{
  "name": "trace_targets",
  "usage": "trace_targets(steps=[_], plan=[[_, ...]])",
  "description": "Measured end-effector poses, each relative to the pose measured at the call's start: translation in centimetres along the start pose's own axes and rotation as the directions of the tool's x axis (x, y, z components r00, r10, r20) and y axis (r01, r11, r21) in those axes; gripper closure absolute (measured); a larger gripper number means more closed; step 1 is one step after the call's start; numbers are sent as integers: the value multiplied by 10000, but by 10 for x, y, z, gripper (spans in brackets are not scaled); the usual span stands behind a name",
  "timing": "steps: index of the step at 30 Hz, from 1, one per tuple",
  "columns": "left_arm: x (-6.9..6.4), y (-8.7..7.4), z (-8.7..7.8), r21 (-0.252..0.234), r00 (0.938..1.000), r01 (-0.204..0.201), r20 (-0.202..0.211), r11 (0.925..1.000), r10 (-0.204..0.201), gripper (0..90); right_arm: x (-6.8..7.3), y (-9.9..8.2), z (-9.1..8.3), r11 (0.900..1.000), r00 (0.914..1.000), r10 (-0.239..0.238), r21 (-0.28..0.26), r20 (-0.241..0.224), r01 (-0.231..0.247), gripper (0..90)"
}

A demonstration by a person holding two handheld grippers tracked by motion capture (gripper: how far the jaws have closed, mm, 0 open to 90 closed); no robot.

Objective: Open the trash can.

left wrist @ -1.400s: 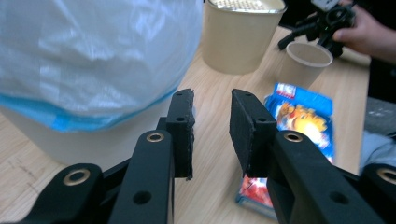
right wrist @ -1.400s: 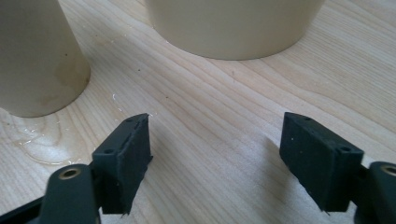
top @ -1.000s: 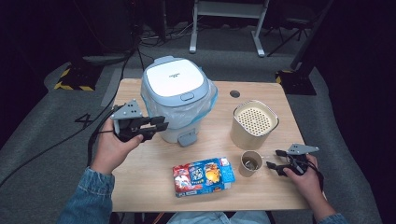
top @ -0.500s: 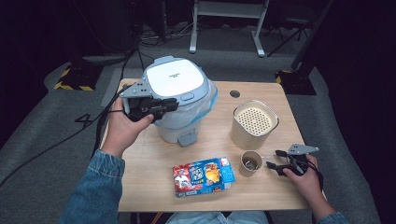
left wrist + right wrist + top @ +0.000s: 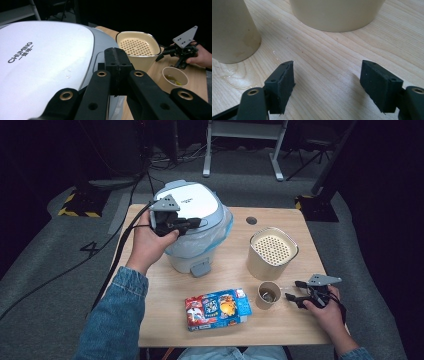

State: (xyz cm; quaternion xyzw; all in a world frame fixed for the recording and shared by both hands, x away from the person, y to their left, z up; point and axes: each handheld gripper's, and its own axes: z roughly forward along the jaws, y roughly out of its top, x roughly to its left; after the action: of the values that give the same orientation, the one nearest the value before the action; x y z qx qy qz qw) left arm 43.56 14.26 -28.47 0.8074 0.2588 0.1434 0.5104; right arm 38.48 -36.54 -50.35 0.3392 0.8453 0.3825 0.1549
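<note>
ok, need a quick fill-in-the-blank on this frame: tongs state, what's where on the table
1. The left tongs, over the white bin lid, have their jaws ____.
2. The right tongs hover over bare table with jaws ____.
3. The paper cup stands between the right tongs and the ____ packet.
4. The beige container has a ____ insert.

Missing words: shut; open; snack; perforated

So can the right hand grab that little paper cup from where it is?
Probably yes. The right gripper rests open on the table just beside the paper cup, with bare wood between them and nothing in the way.
</note>
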Motion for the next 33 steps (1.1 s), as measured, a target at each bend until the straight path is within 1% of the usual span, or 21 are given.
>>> trace_targets(steps=[2,4,5,6,7,9,12,16,20,22,25,27,28,29,30,33], plan=[[0,0,3,36,10000,85,-13,10000,-85,900,0,0,0,10000,10000,0,-2,1,0,275],[0,0,3,76,10000,42,-63,10000,-41,900,0,0,0,10000,10000,1,2,4,-1,275],[0,1,3,110,9998,-71,-187,9999,73,900,0,0,0,10000,10000,2,-2,1,-2,276],[-2,1,4,110,9998,-38,-215,9999,41,900,0,0,0,10000,10000,2,-1,0,-2,276],[-2,2,4,187,9994,-131,-311,9997,137,900,0,0,0,10000,10000,-1,0,0,1,276],[-5,4,4,308,9978,-250,-606,9992,268,900,0,0,0,10000,10000,-2,-1,1,2,276],[-8,6,5,502,9968,-257,-750,9984,294,900,0,0,0,10000,10000,-2,-2,2,2,276],[-11,5,7,570,9969,-351,-688,9978,390,900,0,0,0,10000,10000,-4,-5,3,4,276],[-13,6,8,676,9944,-482,-905,9965,542,900,0,0,0,10000,10000,-5,-4,7,5,276],[-12,5,7,660,9949,-494,-842,9966,549,900,0,0,0,10000,10000,-5,-5,8,5,276],[-12,4,8,545,9976,-389,-558,9978,420,900,0,0,0,10000,10000,-6,-5,10,6,277],[-13,3,8,488,9973,-439,-562,9978,466,891,0,0,0,10000,10000,-5,-5,10,5,276],[-14,3,7,377,9979,-377,-517,9986,396,830,0,0,0,10000,10000,-4,-2,9,4,276],[-16,3,6,289,9975,-381,-586,9989,398,747,0,0,0,10000,10000,4,3,11,-4,276],[-17,3,5,321,9962,-577,-641,9978,597,698,0,0,0,10000,10000,17,5,17,-17,276],[-21,2,-2,282,9961,-788,-385,9965,799,575,0,0,0,10000,10000,26,11,19,-26,275]])
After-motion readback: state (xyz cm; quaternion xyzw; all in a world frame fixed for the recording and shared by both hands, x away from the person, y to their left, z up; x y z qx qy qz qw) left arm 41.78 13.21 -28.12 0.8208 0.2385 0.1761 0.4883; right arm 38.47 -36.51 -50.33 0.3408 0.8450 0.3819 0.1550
